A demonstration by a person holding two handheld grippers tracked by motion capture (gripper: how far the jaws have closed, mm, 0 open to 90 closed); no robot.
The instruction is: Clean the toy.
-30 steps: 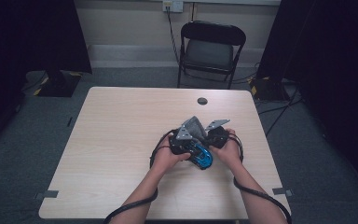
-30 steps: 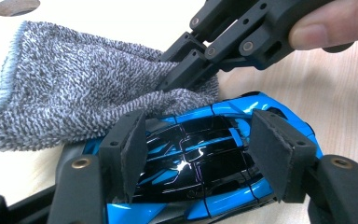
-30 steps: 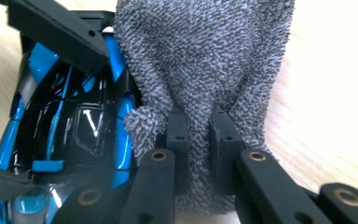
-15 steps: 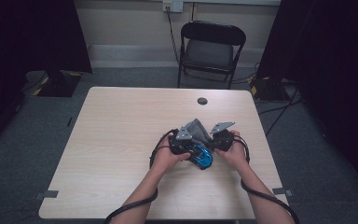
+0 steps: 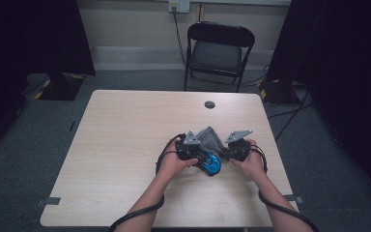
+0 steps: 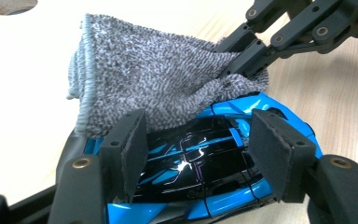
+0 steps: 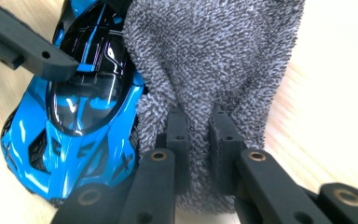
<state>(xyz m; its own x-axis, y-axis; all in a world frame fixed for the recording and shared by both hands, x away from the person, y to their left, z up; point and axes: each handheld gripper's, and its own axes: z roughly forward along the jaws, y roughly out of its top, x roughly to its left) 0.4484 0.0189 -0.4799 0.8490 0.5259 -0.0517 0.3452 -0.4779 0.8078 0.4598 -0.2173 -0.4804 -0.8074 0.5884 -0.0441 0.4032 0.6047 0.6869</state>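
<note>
Well, from above, the toy car (image 5: pixel 210 164) sat at about five o'clock on the table (image 5: pixel 125 145), between both hands. Along the left gripper (image 6: pixel 205 149), the jaws clamped the car's sides. Along the right gripper (image 7: pixel 199 154), they pinched the grey cloth (image 7: pixel 214 56). Wiping hard might have twisted that glossy car loose.

Left hand-held gripper (image 5: pixel 199 153): black linkage bars, brass-coloured rivets, black foam pads (image 6: pixel 123 151), grey three-cornered top plate. Right hand-held gripper (image 5: pixel 228 151): same build. Black cables trailing along bare forearms.
</note>
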